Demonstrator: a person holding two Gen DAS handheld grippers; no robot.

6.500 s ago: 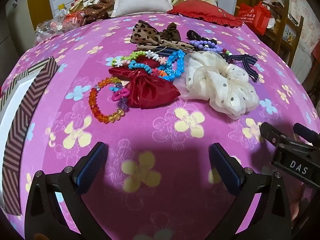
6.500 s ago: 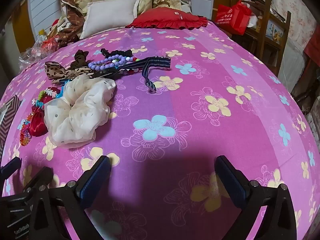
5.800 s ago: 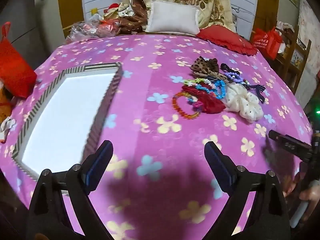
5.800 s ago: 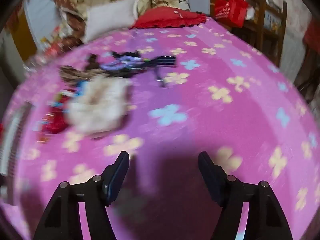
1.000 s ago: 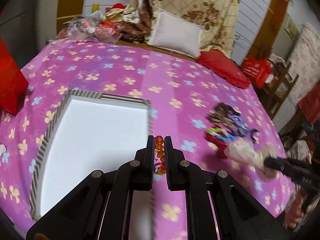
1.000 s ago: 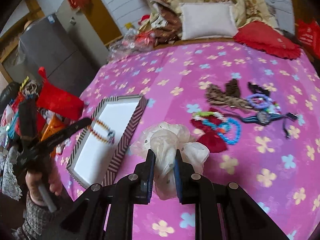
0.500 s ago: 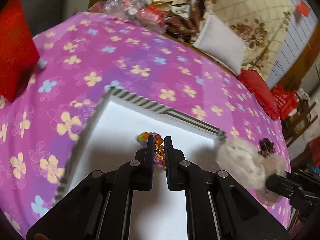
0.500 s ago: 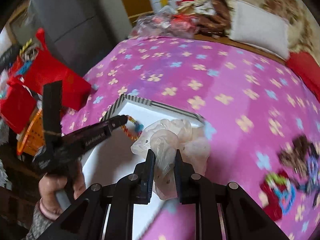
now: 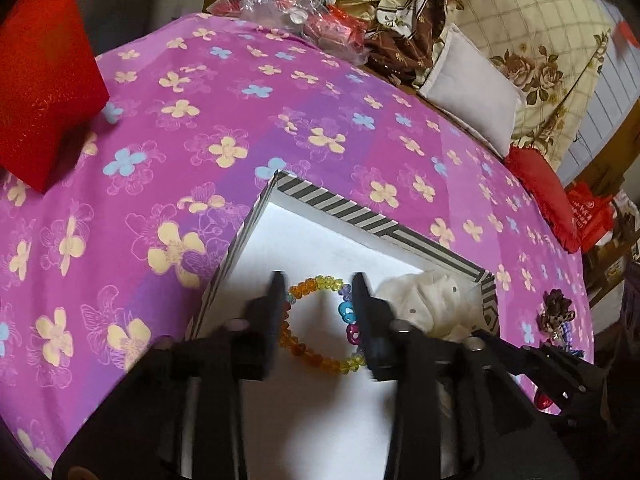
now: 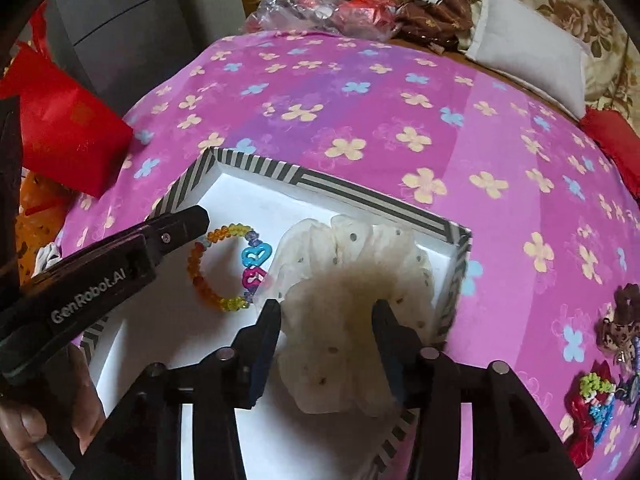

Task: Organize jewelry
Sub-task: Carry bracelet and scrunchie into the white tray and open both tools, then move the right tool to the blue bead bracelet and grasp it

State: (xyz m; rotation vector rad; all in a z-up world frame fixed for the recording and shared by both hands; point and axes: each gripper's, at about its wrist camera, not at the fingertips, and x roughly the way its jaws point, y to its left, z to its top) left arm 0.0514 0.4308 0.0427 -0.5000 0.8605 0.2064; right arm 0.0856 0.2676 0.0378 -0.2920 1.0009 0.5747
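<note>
An orange and yellow bead bracelet [image 9: 316, 328] with blue and pink charms lies flat on the white floor of the striped-rim box [image 9: 340, 208]. My left gripper [image 9: 318, 304] is open, its fingers on either side of the bracelet. A white dotted scrunchie [image 10: 352, 280] lies in the box [image 10: 360, 190] beside the bracelet [image 10: 224, 264]. My right gripper [image 10: 326, 320] is open over the scrunchie, which also shows in the left wrist view [image 9: 428, 304]. The left gripper's finger [image 10: 176, 224] shows in the right wrist view.
The box sits on a pink flowered bedspread [image 9: 240, 128]. More jewelry and hair ties [image 10: 608, 360] lie at the right. A red bag [image 9: 36, 80] stands at the left. Pillows [image 9: 472, 88] and clutter line the far edge.
Both grippers have opened. The bracelet dropped from the left gripper and the scrunchie from the right one; both now lie in the box.
</note>
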